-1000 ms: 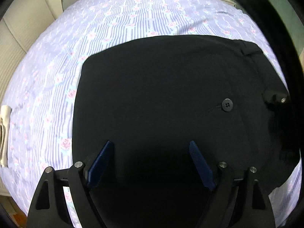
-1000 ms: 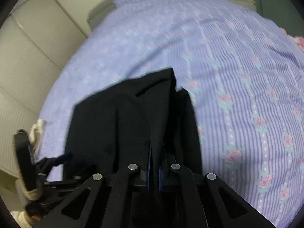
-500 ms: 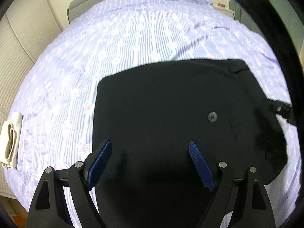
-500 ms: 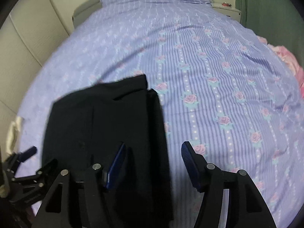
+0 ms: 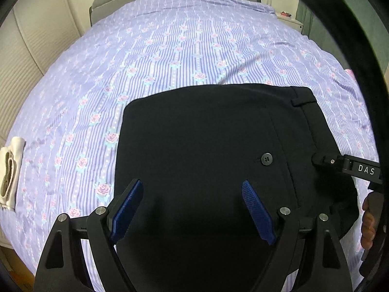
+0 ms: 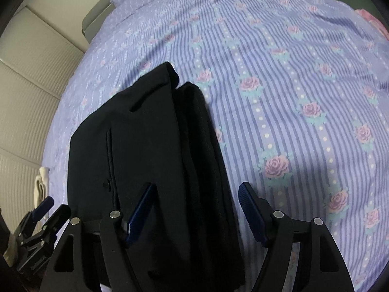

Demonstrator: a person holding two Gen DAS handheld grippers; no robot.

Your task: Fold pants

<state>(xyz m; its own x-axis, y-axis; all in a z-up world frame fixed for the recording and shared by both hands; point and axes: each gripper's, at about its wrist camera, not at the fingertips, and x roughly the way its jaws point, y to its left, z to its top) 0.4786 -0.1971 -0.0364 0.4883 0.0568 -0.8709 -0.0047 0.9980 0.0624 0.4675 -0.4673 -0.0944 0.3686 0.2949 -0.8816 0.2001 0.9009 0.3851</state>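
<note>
Pants (image 5: 206,150): black, folded to a compact rectangle, flat on the bed (image 5: 170,48); near part of the sheet, slightly right of centre.
Long axis: left to right in the left wrist view; waistband with belt loop (image 5: 304,101) at right end; button (image 5: 266,158) up.
Left claw (image 5: 192,206): spread, nothing held; above the near edge of the pants, cloth straight ahead and below.
Right claw (image 6: 197,209): spread, nothing held; at the waistband end, stacked layers between and ahead of its pads.
Nearer arm: both about equal; right at the open layered edge.
Containers: none visible.
Other: cream folded cloth (image 5: 9,170), far left on the bed.
Judgement: fold seemingly complete.
</note>
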